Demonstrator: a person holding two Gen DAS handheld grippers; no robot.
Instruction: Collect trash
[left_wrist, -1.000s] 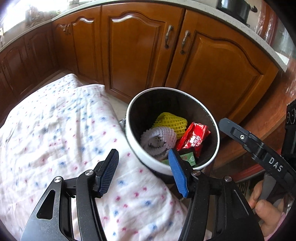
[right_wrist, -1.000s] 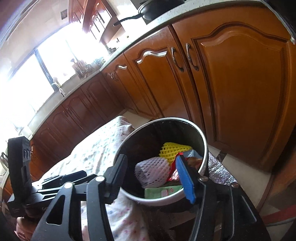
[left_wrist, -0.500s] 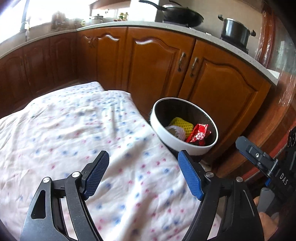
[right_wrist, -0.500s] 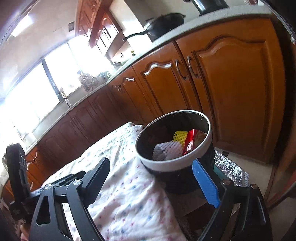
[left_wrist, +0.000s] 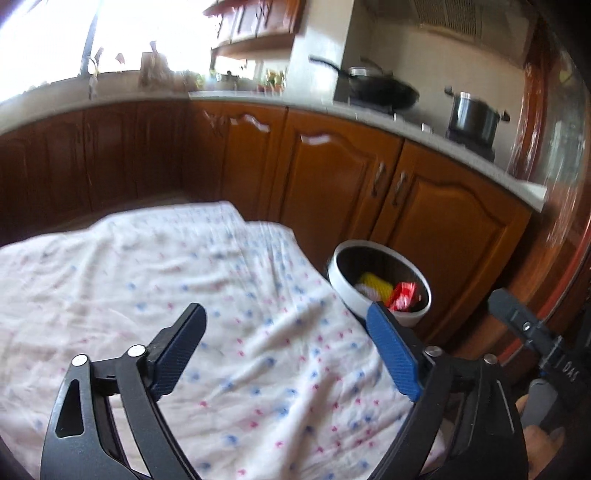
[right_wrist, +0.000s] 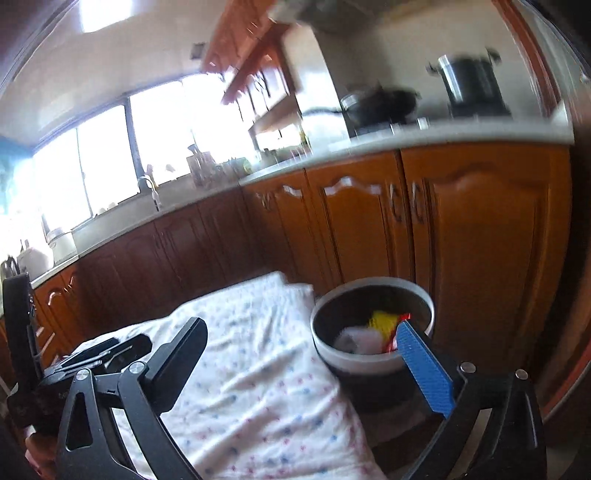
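A round bin (left_wrist: 338, 284) with a white rim stands past the right edge of a dotted white cloth (left_wrist: 184, 277). Inside lie a yellow foam net (left_wrist: 373, 286) and a red wrapper (left_wrist: 402, 295). My left gripper (left_wrist: 284, 310) hovers over the cloth, short of the bin, its jaws opening with nothing between them. In the right wrist view the bin (right_wrist: 332, 356) also shows a white foam net (right_wrist: 356, 338) beside the yellow net (right_wrist: 382, 319). My right gripper (right_wrist: 301, 325) hangs back from the bin, jaws opening and empty. Both views are blurred.
Brown cabinet doors (left_wrist: 443, 221) stand close behind the bin under a pale counter (left_wrist: 369, 114) with a wok (left_wrist: 384, 88) and a pot (left_wrist: 472, 114). The other gripper's body (right_wrist: 22, 332) is at the far left. A hand (left_wrist: 535, 439) shows at the lower right.
Both grippers have drawn back and up from over the bin, which now looks smaller and farther. Both pairs of jaws have spread wider. The trash stays in the bin.
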